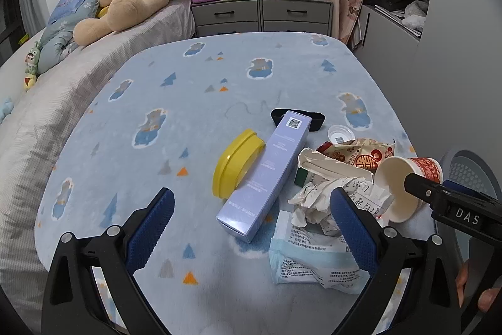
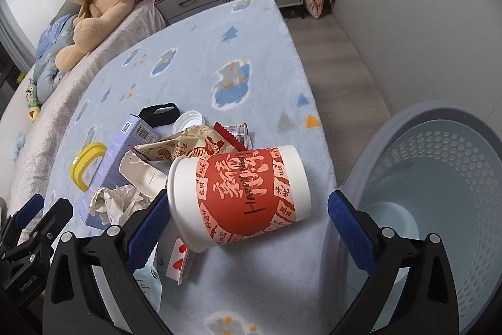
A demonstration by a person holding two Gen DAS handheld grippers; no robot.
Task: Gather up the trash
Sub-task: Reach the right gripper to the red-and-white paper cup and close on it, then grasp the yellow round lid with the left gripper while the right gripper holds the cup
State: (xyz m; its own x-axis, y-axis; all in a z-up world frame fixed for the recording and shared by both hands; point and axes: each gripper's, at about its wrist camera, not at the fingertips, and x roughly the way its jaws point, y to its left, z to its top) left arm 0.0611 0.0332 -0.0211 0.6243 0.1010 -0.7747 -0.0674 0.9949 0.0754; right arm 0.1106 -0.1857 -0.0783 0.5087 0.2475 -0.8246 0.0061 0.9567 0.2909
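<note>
The trash is gathered near the right edge of the blanket (image 1: 194, 102): a paper cup (image 2: 241, 193) is laid on its side between the wide-spread fingers of the right gripper (image 2: 248, 225), ungrasped, beside crumpled paper (image 1: 313, 203) and a purple box (image 1: 269, 175). The left gripper (image 1: 251, 225) is also held released above the pile. A basket (image 2: 439, 209) is placed just beyond that edge, and much free blanket is left towards the bed (image 1: 62, 90).

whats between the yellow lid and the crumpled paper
The long lavender box lies between the yellow lid and the crumpled paper, clearest in the left wrist view.
</note>
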